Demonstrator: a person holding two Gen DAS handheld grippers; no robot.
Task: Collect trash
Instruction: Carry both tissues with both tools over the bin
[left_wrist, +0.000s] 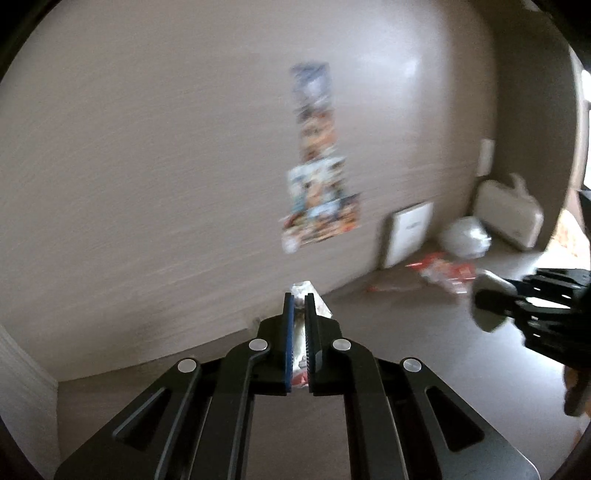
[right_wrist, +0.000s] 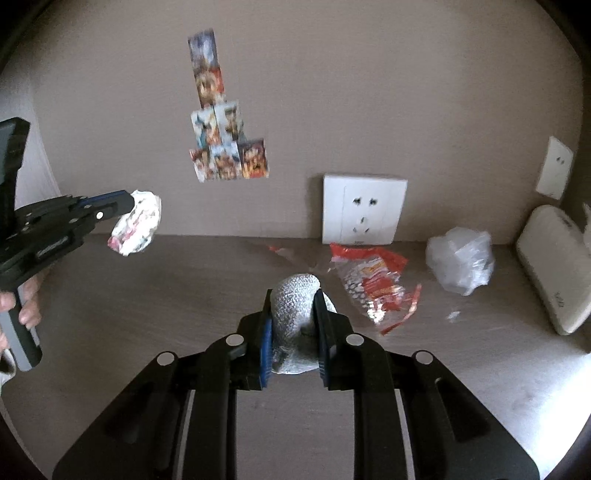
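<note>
My left gripper (left_wrist: 300, 299) is shut on a crumpled white and red wrapper (left_wrist: 303, 341), held above the surface; the right wrist view shows that wrapper (right_wrist: 136, 223) hanging from it at the left. My right gripper (right_wrist: 293, 302) is shut on a grey foam-like wad (right_wrist: 293, 314); in the left wrist view that wad (left_wrist: 487, 301) shows at the right edge. A red and clear snack bag (right_wrist: 373, 282) lies flat on the brown surface just right of my right gripper. A crumpled clear plastic bag (right_wrist: 460, 260) sits further right.
A white wall socket plate (right_wrist: 364, 210) leans at the back against the brown wall. A cream case (right_wrist: 554, 266) lies at the far right. Picture cards (right_wrist: 221, 140) are stuck on the wall. A small scrap (right_wrist: 453, 315) lies near the plastic bag.
</note>
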